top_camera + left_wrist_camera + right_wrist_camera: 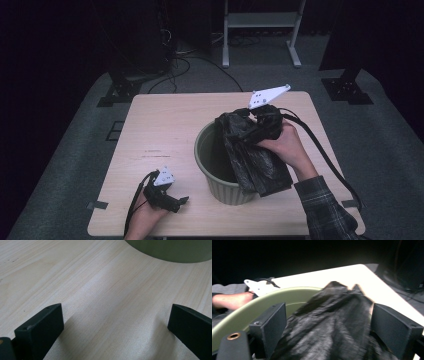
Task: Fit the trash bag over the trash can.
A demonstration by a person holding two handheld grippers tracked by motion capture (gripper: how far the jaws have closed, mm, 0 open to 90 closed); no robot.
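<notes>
Unmarked black bag (252, 150) over plain bin (212, 170)

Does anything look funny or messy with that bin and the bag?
Yes. The crumpled black plastic bag isn't lining the round green ribbed bin: it hangs bunched over the rim nearest the right tongs, half outside. The bag lies between their open jaws. Nothing looks spilled or broken on the pale wooden table.
</notes>
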